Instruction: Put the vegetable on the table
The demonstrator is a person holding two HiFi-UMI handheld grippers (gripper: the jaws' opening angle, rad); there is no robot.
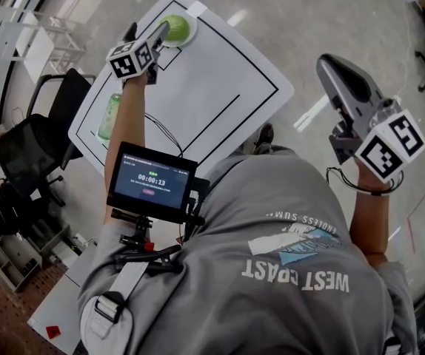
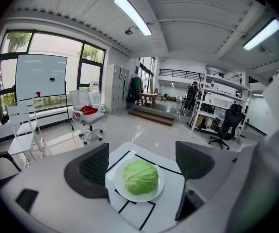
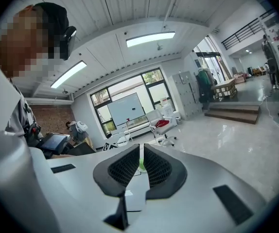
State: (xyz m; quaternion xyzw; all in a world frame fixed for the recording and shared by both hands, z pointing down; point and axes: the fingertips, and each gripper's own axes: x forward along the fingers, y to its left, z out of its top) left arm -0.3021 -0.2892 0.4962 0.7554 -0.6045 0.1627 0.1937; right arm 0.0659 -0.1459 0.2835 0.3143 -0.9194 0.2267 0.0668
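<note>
Cabbage lies on a plate at far corner of table

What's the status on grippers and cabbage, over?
Left gripper open, at the cabbage, no grip yet. Right gripper shut, empty, off to the side. Cabbage on its plate, on the table. Nothing in the way.

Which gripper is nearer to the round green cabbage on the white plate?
Left. The left gripper hovers beside the cabbage, at the plate's edge; the right gripper is far away, off the white table.
</note>
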